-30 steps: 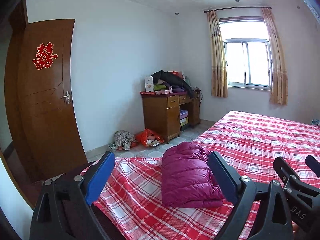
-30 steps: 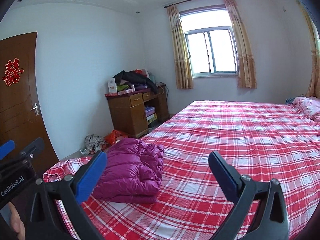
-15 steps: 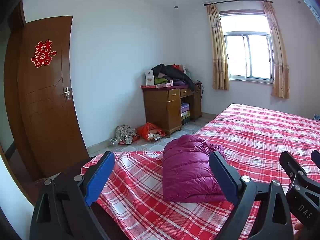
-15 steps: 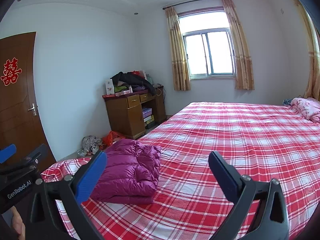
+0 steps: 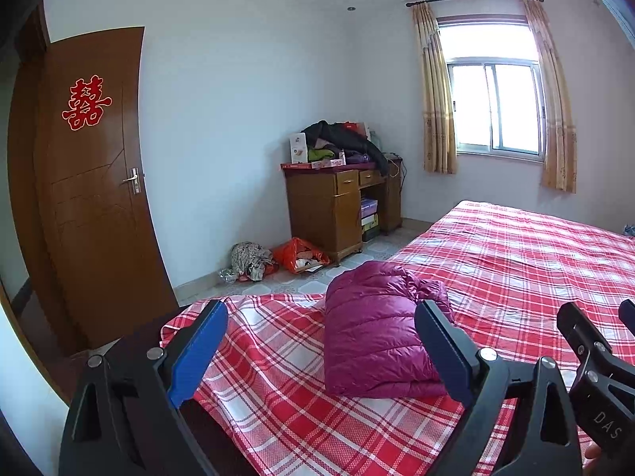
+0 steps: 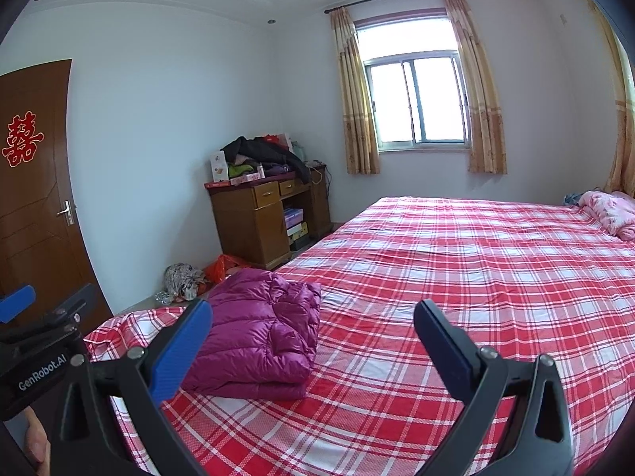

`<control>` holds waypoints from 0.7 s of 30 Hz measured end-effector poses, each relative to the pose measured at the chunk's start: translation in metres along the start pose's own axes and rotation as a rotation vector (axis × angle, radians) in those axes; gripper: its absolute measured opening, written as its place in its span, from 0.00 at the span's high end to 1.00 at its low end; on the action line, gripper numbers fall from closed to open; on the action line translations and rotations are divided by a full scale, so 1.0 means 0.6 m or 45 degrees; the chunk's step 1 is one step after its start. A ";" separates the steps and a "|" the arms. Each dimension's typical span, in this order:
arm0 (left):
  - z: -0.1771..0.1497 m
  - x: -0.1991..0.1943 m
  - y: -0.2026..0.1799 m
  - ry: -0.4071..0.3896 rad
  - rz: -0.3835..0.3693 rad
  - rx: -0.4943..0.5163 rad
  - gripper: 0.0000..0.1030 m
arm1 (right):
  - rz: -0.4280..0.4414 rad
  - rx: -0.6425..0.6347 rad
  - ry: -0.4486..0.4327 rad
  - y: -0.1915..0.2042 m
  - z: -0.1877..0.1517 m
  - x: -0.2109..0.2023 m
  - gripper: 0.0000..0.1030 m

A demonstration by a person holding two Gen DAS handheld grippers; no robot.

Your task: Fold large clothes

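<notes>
Folded jacket [image 5: 373,333] lies on the bed [image 6: 476,269]; both grippers' jaws gape wide, empty.

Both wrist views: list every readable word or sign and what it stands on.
"GenRobot.AI": left hand-held gripper body.
"DAS": right hand-held gripper body, cut off.
"囍", red: brown door.
Boxes on the desk: print too small to read.

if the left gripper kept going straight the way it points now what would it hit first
Probably the folded magenta quilted puffer jacket: it lies on the red plaid bed sheet just ahead of the open left gripper, toward its right finger. Depth is unclear; slightly higher, it might pass over.
</notes>
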State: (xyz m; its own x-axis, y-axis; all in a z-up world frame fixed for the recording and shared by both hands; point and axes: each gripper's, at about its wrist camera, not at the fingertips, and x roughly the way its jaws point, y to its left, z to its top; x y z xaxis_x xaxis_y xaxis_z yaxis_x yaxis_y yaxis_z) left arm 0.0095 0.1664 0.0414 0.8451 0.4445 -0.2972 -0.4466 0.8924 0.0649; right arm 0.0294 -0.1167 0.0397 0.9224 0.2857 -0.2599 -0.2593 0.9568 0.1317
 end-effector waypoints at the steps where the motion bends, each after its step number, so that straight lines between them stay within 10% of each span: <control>1: 0.000 0.001 0.000 0.001 0.003 0.001 0.07 | 0.000 0.001 0.003 0.000 0.000 0.002 0.00; 21: -0.004 0.009 -0.001 0.016 0.004 0.007 0.07 | 0.004 0.011 0.017 -0.003 -0.002 0.005 0.00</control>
State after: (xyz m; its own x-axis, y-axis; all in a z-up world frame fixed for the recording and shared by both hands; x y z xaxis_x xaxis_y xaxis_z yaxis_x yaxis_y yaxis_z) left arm 0.0140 0.1681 0.0376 0.8398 0.4462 -0.3093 -0.4475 0.8915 0.0710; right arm 0.0325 -0.1172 0.0375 0.9176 0.2898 -0.2721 -0.2599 0.9553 0.1410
